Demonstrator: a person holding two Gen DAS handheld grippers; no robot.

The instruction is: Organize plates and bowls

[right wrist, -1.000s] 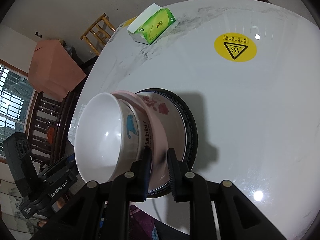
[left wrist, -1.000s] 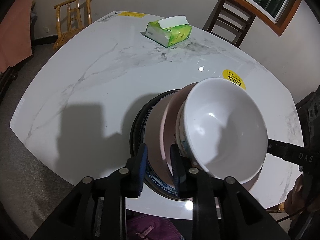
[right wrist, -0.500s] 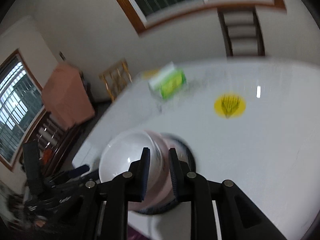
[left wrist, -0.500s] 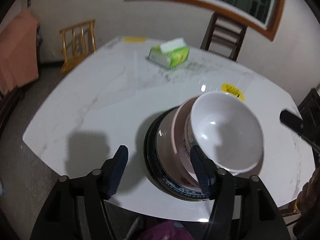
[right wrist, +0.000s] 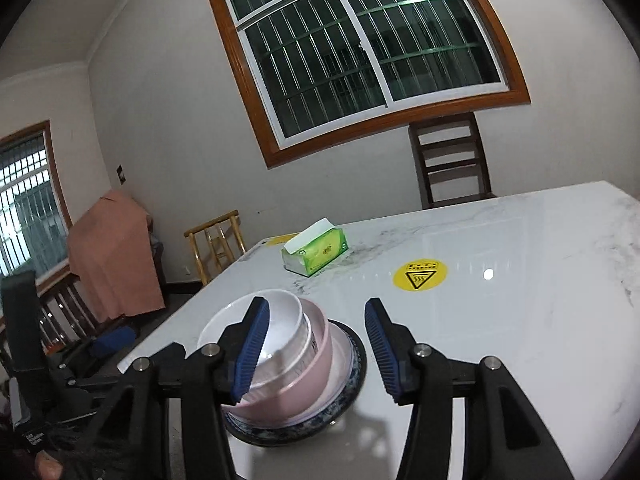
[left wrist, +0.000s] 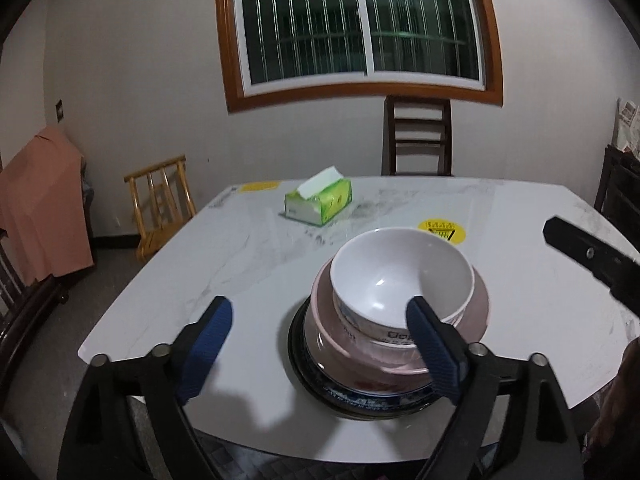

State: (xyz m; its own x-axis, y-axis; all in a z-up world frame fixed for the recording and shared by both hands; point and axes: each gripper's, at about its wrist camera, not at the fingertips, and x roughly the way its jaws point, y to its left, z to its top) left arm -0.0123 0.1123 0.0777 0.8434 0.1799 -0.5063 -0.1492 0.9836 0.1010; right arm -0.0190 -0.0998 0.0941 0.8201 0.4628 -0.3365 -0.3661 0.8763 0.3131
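Observation:
A white bowl [left wrist: 384, 276] sits nested in a pink bowl [left wrist: 478, 304], which rests on a dark-rimmed plate [left wrist: 320, 384] near the front edge of the marble table [left wrist: 248, 264]. My left gripper [left wrist: 316, 308] hovers short of the stack, its jaws opening wide with nothing pressed between the pads. In the right wrist view the white bowl [right wrist: 284, 320], the pink bowl [right wrist: 316, 364] and the plate [right wrist: 357, 364] lie behind the left finger of my right gripper [right wrist: 316, 304]. Its jaws are also opening and hold nothing.
A green tissue box [left wrist: 320, 200] lies farther back on the table, with a yellow warning sticker [left wrist: 442, 230] to its right. A dark chair [left wrist: 418, 136] stands at the far side and a light wooden chair [left wrist: 160, 204] at the left. The other gripper's body [left wrist: 580, 252] juts in from the right.
Both grippers were nearly shut at the rim of the stack; their jaws have spread apart. Both have drawn back and tilted up, so the window and wall now show.

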